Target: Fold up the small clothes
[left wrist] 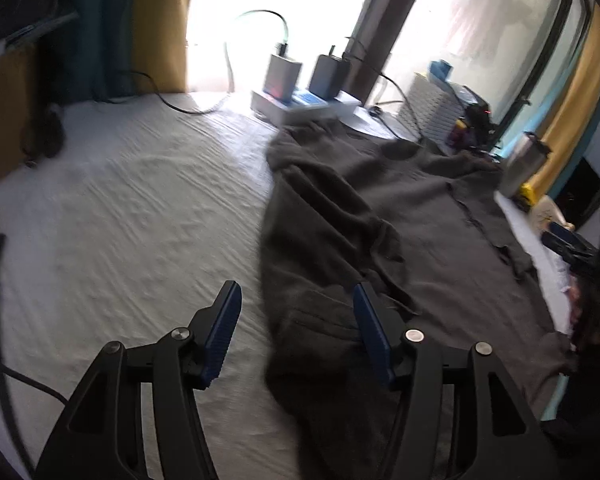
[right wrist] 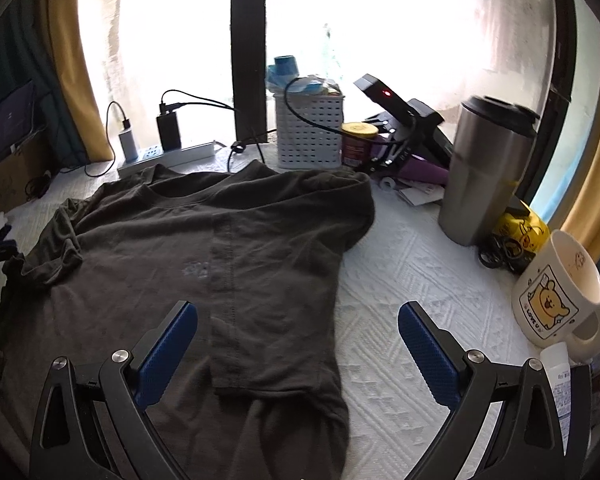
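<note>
So the dark shirt point(right wrist: 188, 248) is lying mostly flat on the white-covered worktop point(left wrist: 120, 208), collar toward the window edge, with one side already folded in as a strip down the middle. The left tool point(left wrist: 296, 332) is open about halfway with nothing between the pads, hovering over the shirt's left edge near the front of the worktop. The right tool point(right wrist: 298, 348) is spread wide, also empty, sitting above the shirt's right edge at the hem end. Main worry, I'd say: the far-left sleeve looks bunched and wrinkled, so if the left tool just pinches whatever's under it, it could grab a single layer or a lump and the fold comes out lopsided. Also the right side of the worktop is crowded, with a steel tumbler point(right wrist: 484, 172), a mug point(right wrist: 560, 300) near the right edge and a white basket point(right wrist: 308, 136) at the back. A big sweeping fold could drag cloth into those or knock the mug off.
</note>
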Demonstrator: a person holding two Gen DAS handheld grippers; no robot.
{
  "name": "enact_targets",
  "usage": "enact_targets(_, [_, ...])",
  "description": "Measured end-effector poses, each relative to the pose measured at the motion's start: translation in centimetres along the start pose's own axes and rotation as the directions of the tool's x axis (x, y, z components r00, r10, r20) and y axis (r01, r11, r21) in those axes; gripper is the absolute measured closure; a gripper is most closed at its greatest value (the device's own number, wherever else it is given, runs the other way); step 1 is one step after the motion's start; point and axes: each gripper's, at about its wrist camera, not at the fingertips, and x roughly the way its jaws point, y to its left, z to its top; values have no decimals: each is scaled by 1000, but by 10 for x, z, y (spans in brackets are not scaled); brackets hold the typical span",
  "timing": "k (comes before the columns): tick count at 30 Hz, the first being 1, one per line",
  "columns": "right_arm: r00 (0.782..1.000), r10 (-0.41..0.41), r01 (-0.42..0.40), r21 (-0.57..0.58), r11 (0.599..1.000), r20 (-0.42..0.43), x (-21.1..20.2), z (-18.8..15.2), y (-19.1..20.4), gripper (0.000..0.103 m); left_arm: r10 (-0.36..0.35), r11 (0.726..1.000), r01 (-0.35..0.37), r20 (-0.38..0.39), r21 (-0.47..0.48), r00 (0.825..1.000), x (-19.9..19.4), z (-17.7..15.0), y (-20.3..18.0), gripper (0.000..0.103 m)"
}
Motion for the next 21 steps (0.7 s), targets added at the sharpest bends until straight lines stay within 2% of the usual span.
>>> enact_targets(3, [1000,-7,7,-6,1000,-4,-1,1,5,2,-60,997,61,-3,50,998,-3,-4,-16,45])
enact_targets(5, [1000,-9,9,-8,1000,-6,-1,2,6,2,-72,993,74,-25,89,997,-3,-7,-27,45])
enact_targets(8, [1000,-8,8,-13,1000,-7,-2,2,9,2,-53,983,62,-60,175,997,-4,-16,-46,45])
enact_targets(11, [1000,-6,6,-20,1000,-6,-3,2,12,2,-58,973,78,-97,219,994,-5,-24,-60,45])
enact_targets(14, [1000,-4,3,-13,1000,-7,-2,0,10,2,-10,952,36,-85,305,996,-11,-32,-77,45])
enact_targets(17, [1000,1,-1,-8,1000,-10,-2,-3,9,2,-34,949,74,-134,305,990,-7,-38,-80,45])
enact_targets(21, [1000,6,-6,-4,1000,-3,-5,-6,6,2,15,939,39,-156,340,988,-6,-44,-85,45])
